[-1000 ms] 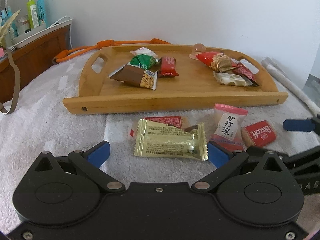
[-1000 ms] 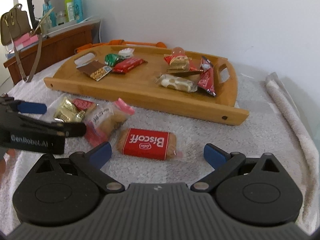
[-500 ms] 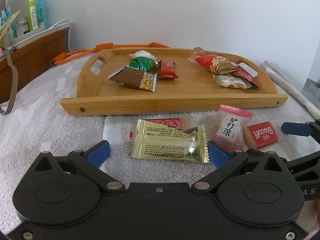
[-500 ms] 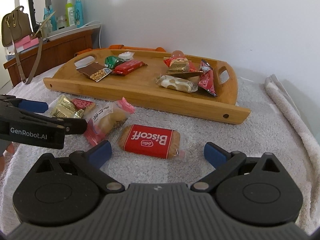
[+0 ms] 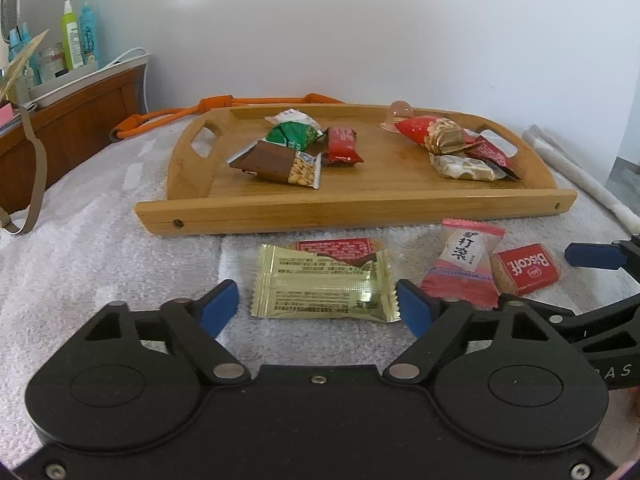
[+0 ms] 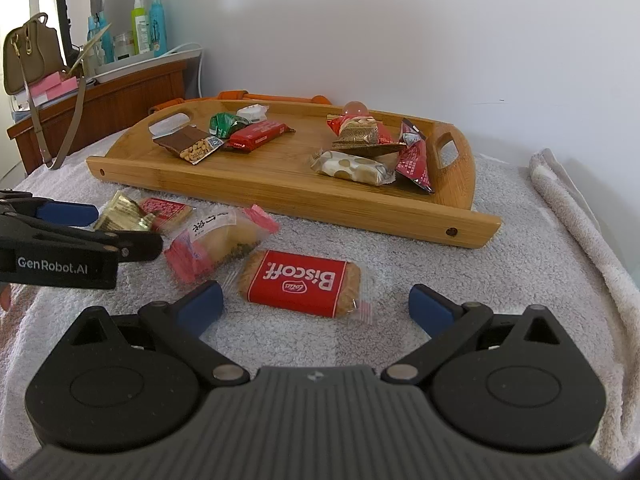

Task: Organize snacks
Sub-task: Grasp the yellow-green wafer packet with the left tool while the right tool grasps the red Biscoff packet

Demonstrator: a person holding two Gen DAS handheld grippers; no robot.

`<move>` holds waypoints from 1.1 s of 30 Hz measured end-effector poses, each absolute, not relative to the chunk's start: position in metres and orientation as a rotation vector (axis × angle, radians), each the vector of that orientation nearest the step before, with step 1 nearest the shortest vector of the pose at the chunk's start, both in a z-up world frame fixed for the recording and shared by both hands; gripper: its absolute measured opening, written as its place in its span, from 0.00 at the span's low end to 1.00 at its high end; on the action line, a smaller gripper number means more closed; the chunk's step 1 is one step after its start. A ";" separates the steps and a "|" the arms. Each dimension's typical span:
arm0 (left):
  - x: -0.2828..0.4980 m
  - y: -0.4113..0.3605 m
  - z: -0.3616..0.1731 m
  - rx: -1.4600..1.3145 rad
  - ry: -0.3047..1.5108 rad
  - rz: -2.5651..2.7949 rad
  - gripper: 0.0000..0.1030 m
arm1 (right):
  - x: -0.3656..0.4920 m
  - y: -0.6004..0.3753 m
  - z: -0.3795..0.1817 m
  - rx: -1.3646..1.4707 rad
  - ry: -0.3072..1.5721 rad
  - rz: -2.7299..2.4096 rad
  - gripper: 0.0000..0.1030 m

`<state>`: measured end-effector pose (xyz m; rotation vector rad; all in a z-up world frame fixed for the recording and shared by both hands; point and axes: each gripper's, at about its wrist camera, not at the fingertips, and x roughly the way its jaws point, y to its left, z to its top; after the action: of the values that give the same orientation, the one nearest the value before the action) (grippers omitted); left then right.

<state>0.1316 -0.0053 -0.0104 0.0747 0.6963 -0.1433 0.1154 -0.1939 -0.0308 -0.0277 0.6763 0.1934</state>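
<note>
A wooden tray [image 5: 360, 208] [image 6: 280, 196] holds two groups of wrapped snacks. On the white towel in front of it lie a gold packet [image 5: 324, 286] [image 6: 120, 214], a red flat packet [image 5: 336, 246] [image 6: 166, 210], a pink-ended packet [image 5: 464, 260] [image 6: 216, 240] and a red Biscoff biscuit [image 5: 524, 268] [image 6: 300, 282]. My left gripper [image 5: 318, 312] is open and empty, its fingers either side of the gold packet's near edge. My right gripper [image 6: 316, 306] is open and empty, just in front of the Biscoff biscuit.
An orange strap [image 5: 224, 106] lies behind the tray. A wooden shelf [image 5: 60, 120] at the left carries bottles [image 6: 146, 26] and a brown handbag [image 6: 28, 54]. A rolled towel edge [image 6: 568, 208] runs along the right. A wall stands close behind.
Both grippers have moved slightly forward, toward the loose snacks, staying open. The snacks have not moved.
</note>
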 end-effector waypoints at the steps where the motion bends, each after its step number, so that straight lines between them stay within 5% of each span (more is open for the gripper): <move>1: 0.131 -0.004 -0.010 0.074 0.696 -0.144 0.76 | 0.115 -0.194 -0.031 -0.028 0.676 0.193 1.00; 15: 0.127 0.002 -0.003 0.073 0.680 -0.151 0.56 | 0.118 -0.193 -0.031 -0.035 0.688 0.193 1.00; 33: 0.102 0.009 0.012 0.049 0.680 -0.162 0.54 | 0.119 -0.191 -0.030 -0.042 0.697 0.183 1.00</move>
<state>0.1022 0.0095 0.0124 0.0486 0.6801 -0.1624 0.1189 -0.1909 -0.0304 -0.0420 0.6972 0.1835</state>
